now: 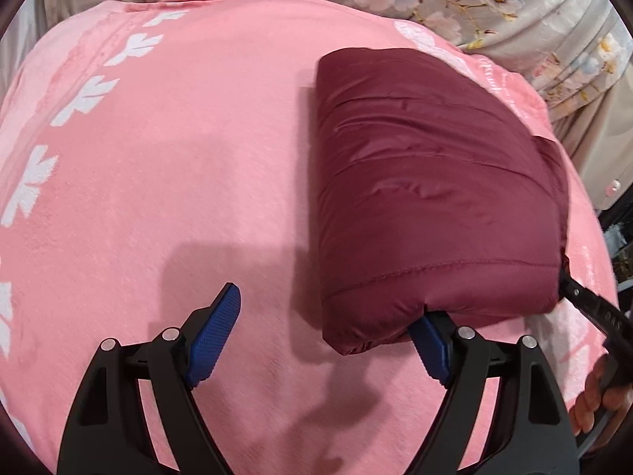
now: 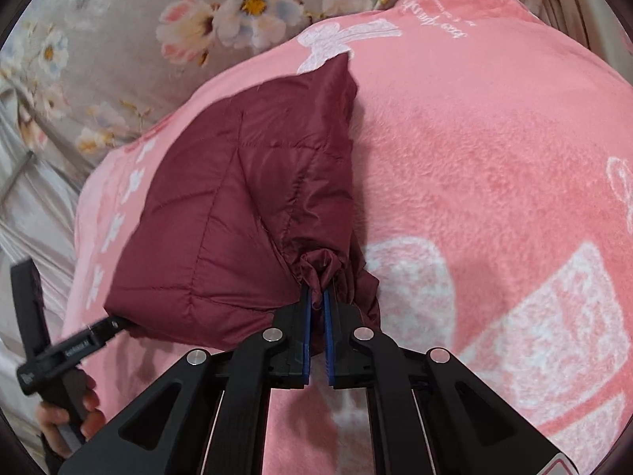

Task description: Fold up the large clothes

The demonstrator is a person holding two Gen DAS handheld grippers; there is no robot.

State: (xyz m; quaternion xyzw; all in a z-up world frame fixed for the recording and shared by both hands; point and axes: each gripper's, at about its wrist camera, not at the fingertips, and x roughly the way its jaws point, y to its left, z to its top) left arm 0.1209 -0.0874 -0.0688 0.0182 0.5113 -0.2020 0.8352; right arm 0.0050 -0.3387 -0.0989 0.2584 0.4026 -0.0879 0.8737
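The right gripper [image 2: 315, 301] is pinching a bunched corner of the puffy dark red folded jacket [image 2: 237, 213]. The left gripper [image 1: 324, 328] is spread wide, one finger tucked under the jacket, which is lying on the soft pink blanket [image 1: 158, 182].

**Maroon on pink, flowers behind**

The folded quilted jacket [image 1: 435, 182] is plain dark maroon with tone-on-tone stitch lines. Under it, the fleece blanket [image 1: 178, 182] is salmon pink, printed with white leaf shapes, white bows and white script. The bedsheet [image 2: 118, 19] behind is pale grey with white, pink and blue flowers, yellow-centred. Both grippers are black with blue textured pads [image 1: 215, 336].
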